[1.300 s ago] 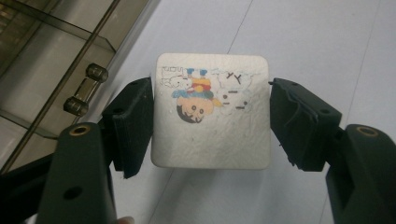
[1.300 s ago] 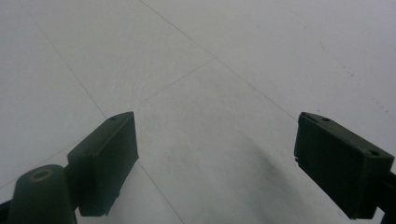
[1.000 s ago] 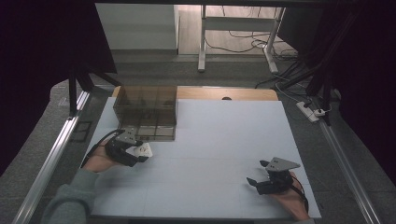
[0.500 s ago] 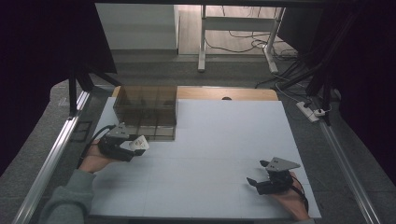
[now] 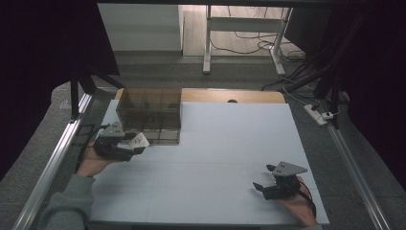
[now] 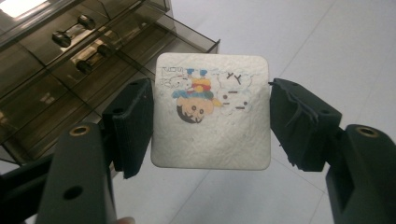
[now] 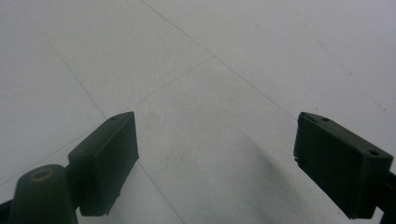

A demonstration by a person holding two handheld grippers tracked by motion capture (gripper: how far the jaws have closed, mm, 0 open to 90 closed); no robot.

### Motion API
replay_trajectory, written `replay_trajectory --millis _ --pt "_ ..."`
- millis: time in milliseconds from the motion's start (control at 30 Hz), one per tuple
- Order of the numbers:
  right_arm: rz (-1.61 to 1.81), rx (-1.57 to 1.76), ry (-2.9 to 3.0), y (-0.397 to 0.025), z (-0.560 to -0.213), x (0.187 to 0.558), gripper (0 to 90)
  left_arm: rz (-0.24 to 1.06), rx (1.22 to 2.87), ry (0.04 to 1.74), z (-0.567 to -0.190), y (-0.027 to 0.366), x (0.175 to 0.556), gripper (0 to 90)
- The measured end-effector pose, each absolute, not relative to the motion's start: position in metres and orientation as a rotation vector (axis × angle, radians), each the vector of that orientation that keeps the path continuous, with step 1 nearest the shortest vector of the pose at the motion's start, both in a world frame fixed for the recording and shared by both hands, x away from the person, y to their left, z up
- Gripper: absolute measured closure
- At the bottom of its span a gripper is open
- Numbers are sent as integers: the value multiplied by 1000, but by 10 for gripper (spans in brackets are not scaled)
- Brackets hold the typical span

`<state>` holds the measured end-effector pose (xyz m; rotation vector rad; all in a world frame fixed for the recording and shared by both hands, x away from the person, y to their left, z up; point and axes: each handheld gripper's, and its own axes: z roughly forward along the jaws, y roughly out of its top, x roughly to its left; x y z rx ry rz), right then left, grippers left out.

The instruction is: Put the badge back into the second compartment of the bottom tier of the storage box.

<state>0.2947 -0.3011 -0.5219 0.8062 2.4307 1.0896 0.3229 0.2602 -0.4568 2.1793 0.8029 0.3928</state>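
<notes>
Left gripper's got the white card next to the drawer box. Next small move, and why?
Probably ease the left gripper forward toward the smoky drawer box. The white cartoon card sits between its jaws, held at both edges, and an open drawer lies just ahead. The right gripper rests open on the white table, away from the box.

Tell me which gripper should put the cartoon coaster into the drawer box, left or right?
Left, probably. The left gripper already holds the coaster between its jaws, right beside the smoked drawer box. The right gripper sits open and empty at the table's near right.
</notes>
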Motion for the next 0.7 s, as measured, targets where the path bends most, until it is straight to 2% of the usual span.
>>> replay_trajectory --millis 700 --pt "1075 802 2432 -300 -523 295 145 404 2168 820 -456 254 327 332"
